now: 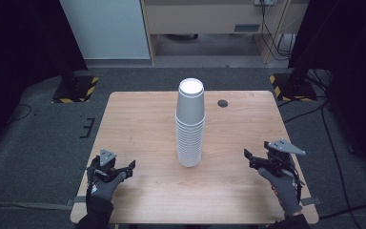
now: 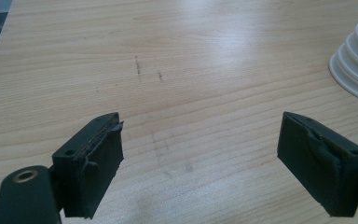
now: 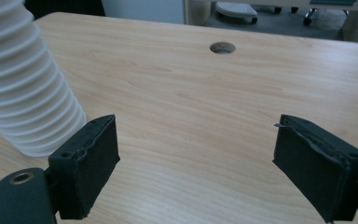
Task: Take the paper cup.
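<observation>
Tall cup stack (image 1: 190, 125) mid tabletop (image 1: 138, 119); our left gripper (image 1: 122, 171) and right gripper (image 1: 253, 158) flank it, fingers apart, empty. Risk: off-centre nudge topples stack.

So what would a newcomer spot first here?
The tall stack of white cups, upside down in the middle of the wooden table, catches the eye first. Next come the left gripper and right gripper, both open, at the near corners either side of the stack, touching nothing.
</observation>
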